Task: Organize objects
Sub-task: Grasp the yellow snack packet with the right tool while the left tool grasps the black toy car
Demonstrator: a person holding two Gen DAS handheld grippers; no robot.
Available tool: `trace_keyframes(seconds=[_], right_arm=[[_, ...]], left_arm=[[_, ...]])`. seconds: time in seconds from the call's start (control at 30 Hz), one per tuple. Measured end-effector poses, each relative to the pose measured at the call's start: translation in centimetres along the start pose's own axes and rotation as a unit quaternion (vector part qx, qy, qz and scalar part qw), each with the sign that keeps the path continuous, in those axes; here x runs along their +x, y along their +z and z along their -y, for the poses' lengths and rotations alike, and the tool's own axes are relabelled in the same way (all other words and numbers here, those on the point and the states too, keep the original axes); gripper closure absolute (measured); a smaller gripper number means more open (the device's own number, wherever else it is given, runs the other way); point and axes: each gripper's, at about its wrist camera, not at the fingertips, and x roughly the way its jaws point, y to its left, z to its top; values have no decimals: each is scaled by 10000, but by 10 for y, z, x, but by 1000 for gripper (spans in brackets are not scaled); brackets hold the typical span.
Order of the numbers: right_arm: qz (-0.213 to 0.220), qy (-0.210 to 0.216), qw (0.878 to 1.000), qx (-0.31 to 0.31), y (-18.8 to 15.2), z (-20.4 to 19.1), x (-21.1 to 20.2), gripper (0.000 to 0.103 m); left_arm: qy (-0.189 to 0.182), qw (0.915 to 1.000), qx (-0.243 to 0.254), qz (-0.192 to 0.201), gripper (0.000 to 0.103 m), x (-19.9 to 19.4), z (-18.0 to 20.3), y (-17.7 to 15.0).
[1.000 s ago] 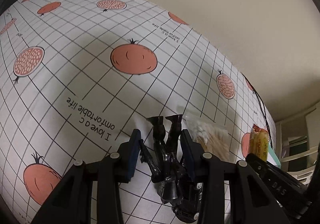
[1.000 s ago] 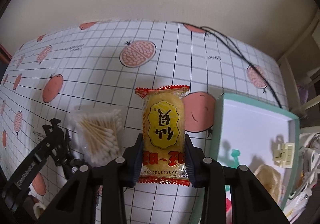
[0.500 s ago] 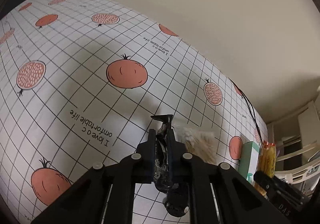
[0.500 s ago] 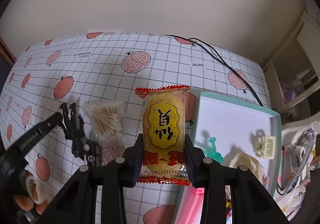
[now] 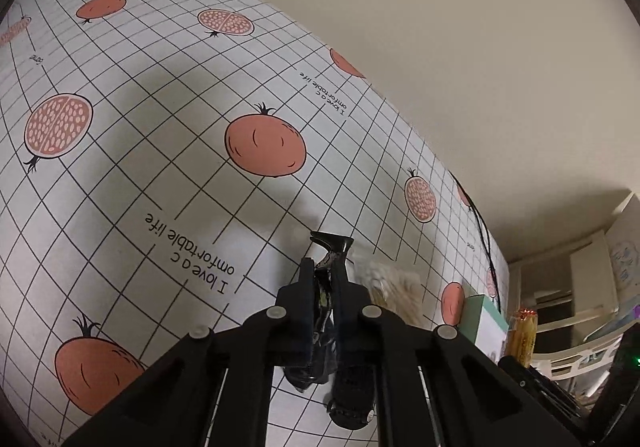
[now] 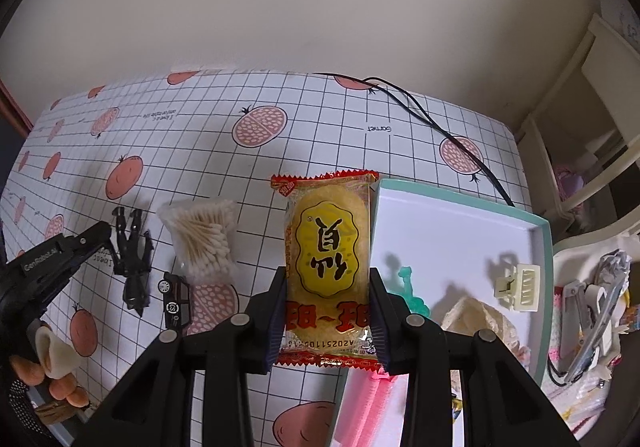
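My left gripper (image 5: 326, 275) is shut on a black toy figure (image 5: 331, 247), whose end pokes out past the fingertips just above the tablecloth. In the right wrist view the same figure (image 6: 132, 259) sits low over the cloth, with the left gripper (image 6: 98, 235) at its left side. Held above the table, my right gripper (image 6: 328, 275) is shut on a yellow snack packet (image 6: 326, 243) with red ends, beside the left rim of a teal tray (image 6: 544, 247). A bag of cotton swabs (image 6: 204, 239) and a small black toy car (image 6: 176, 299) lie between the figure and the packet.
The tray holds a white hair clip (image 6: 518, 285), a teal piece (image 6: 412, 287), a pink comb (image 6: 380, 399) and a beige item (image 6: 476, 319). A black cable (image 6: 440, 127) runs across the far right of the cloth. A cluttered basket (image 6: 592, 311) stands right of the tray.
My left gripper went from open around the black figure to shut on it. My right gripper has drawn back and up with the snack packet, so more of the tray shows.
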Motion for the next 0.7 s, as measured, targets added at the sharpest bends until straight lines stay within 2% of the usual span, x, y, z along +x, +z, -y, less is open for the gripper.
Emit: trace_keyframes(seconds=[0.1, 0.27, 0.7], right_arm=[[14, 54, 10000, 51, 0, 3, 1, 64], [1, 123, 9999, 89, -2, 7, 4, 64], [49, 250, 9994, 252, -3, 23, 4, 64]], left_arm=[[8, 10000, 22, -9, 96, -1, -2, 2], [-264, 9995, -170, -7, 97, -3, -7, 4], [-505, 9985, 35, 186, 97, -22, 5, 12]])
